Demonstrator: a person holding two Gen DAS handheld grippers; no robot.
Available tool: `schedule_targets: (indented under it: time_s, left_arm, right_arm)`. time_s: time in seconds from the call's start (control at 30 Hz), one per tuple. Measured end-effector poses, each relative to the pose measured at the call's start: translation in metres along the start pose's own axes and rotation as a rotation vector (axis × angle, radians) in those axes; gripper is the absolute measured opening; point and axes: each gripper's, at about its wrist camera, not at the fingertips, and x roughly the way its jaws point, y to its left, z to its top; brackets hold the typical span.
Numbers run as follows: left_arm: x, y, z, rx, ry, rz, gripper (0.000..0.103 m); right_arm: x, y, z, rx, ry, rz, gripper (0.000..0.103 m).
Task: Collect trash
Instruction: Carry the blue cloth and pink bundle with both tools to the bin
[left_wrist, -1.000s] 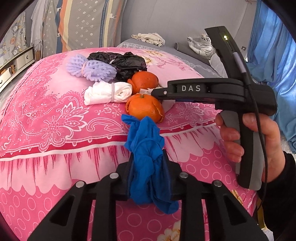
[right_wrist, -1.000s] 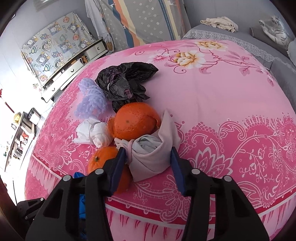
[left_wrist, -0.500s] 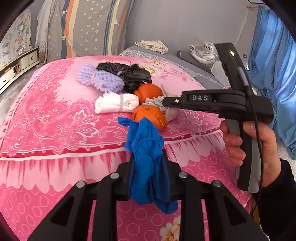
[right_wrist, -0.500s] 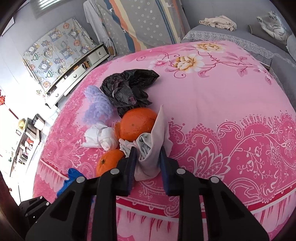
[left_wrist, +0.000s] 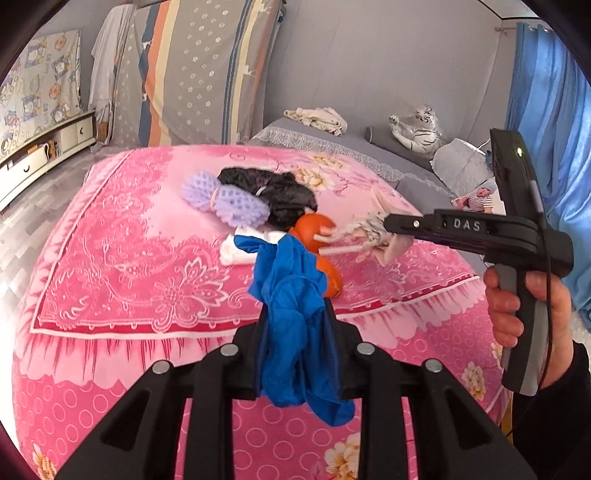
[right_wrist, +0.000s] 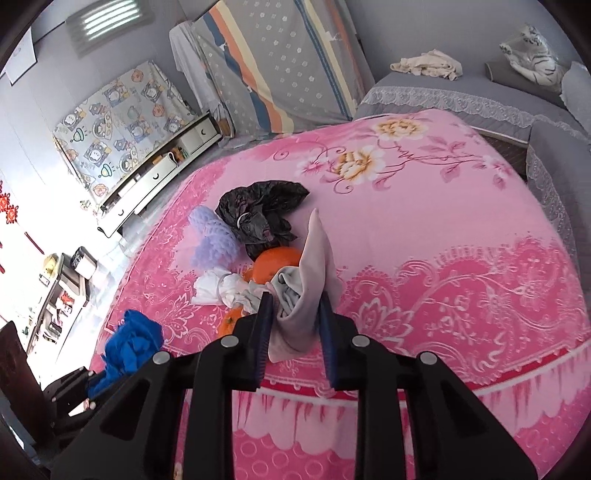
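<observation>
The left claw (left_wrist: 295, 325) grips a blue glove (left_wrist: 291, 295). The right claw (right_wrist: 295, 314), jaws just closed, pinches a grey rag (right_wrist: 306, 291) at twelve o'clock.

blue glove (left_wrist: 291, 314): crumpled, hanging | grey rag (right_wrist: 303, 284): bunched, lifted | black bag (right_wrist: 262, 214): on bedspread

Blue curtain (left_wrist: 550, 122) at window; toy tiger (right_wrist: 532, 55), perhaps plush, on grey sofa (right_wrist: 480, 92).

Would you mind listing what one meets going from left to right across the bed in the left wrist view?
Purple mesh bundle → black plastic bag → upper orange → pale cloth wad held in the right gripper.
</observation>
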Motion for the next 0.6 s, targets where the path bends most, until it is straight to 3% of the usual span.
schedule_targets:
  time_s: [0.33,0.6]
  left_arm:
    - [-0.026,-0.043,0.013,0.07,-0.084,-0.031,0.024]
    - [-0.034,-0.096,0.016,0.132,-0.12,-0.121,0.024]
  right_arm:
    - [-0.066,-0.021,-0.006,0.021,-0.092,-0.032,0.023]
    - [-0.127,-0.043,-0.023,0.056,-0.173,-0.071,0.023]
